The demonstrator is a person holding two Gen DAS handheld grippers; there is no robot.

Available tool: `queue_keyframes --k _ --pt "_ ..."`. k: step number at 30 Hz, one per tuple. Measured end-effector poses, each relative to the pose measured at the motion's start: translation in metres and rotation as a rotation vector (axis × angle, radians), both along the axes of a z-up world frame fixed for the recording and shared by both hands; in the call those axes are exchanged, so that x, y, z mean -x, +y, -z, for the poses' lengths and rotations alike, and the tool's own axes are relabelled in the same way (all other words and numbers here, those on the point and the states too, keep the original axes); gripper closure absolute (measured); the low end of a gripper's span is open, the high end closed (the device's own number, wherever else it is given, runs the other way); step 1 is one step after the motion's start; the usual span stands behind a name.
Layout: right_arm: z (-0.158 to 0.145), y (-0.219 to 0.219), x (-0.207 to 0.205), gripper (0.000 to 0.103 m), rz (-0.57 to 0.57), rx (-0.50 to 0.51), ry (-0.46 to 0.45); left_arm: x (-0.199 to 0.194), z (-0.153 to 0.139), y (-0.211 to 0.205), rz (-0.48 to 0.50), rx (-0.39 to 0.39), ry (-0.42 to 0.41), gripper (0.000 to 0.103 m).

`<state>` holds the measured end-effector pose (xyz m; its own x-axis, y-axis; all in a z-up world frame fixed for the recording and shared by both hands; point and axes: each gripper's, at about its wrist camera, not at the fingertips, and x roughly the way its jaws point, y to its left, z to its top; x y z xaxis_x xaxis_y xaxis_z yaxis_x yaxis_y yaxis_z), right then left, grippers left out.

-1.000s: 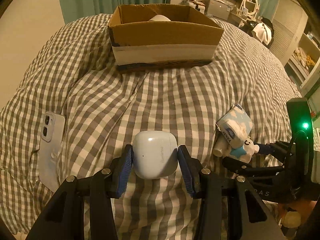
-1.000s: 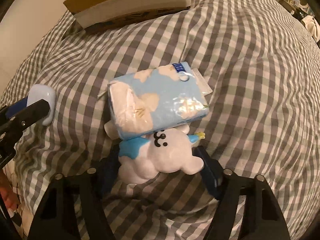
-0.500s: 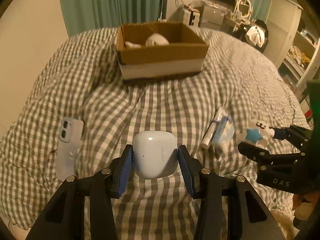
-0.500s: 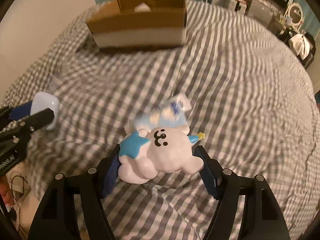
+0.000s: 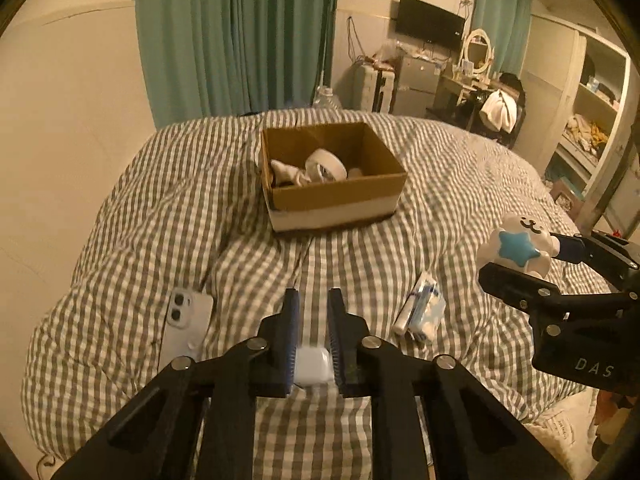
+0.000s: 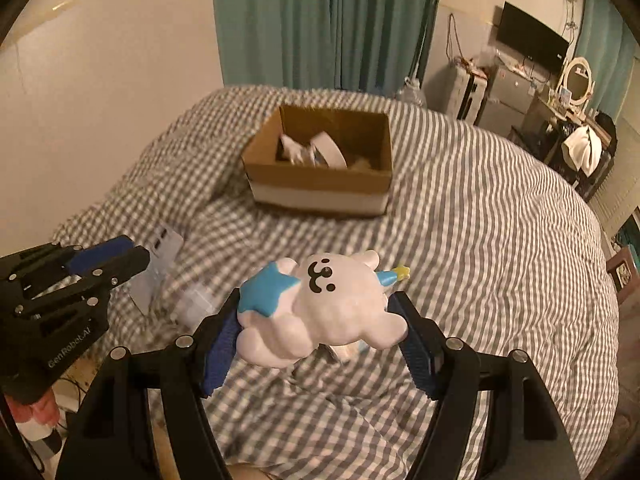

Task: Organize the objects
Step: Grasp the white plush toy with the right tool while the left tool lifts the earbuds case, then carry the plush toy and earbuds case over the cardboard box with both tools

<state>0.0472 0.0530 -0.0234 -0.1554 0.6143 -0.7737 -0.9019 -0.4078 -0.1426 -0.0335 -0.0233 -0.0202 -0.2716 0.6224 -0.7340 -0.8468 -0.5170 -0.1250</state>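
My right gripper is shut on a white plush toy with a blue star and holds it high above the bed; it also shows in the left wrist view. My left gripper has its jaws close together, with the white earbud case low between the pads near their base. An open cardboard box with a tape roll and white items inside sits at the far middle of the bed; the box also shows in the right wrist view.
A white phone lies on the checked duvet at the left. A blue tissue pack lies right of my left gripper. A wall is at the left, teal curtains behind, shelves and furniture at the right.
Both grippers have risen well above the bed. The earbud case has slid back low between the left pads, which have closed in. The plush toy left the tissue pack.
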Motion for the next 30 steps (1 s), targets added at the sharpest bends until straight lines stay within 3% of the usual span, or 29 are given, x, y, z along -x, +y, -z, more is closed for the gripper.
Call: queue_keyframes --k 4,8,15,22,26,30 --pt "-0.006 0.003 0.007 0.032 0.004 0.001 0.034 0.014 0.008 -0.002 -0.005 -0.009 -0.049 0.089" --pt "0.005 0.006 0.008 0.032 0.001 0.025 0.03 0.018 0.043 -0.001 -0.006 0.057 -0.108 0.085" --pt "0.053 0.019 -0.002 0.032 0.014 0.122 0.025 0.003 0.118 0.012 0.014 0.206 -0.174 0.06" --pt "0.094 0.042 -0.02 0.032 0.035 0.207 0.029 -0.006 0.152 0.037 0.074 0.259 -0.219 0.059" --pt "0.109 0.057 -0.027 0.032 0.043 0.242 0.033 -0.005 0.162 0.048 0.07 0.28 -0.182 0.058" --pt "0.12 0.066 -0.029 0.032 0.047 0.269 0.035 0.005 0.172 0.054 0.077 0.292 -0.202 0.057"
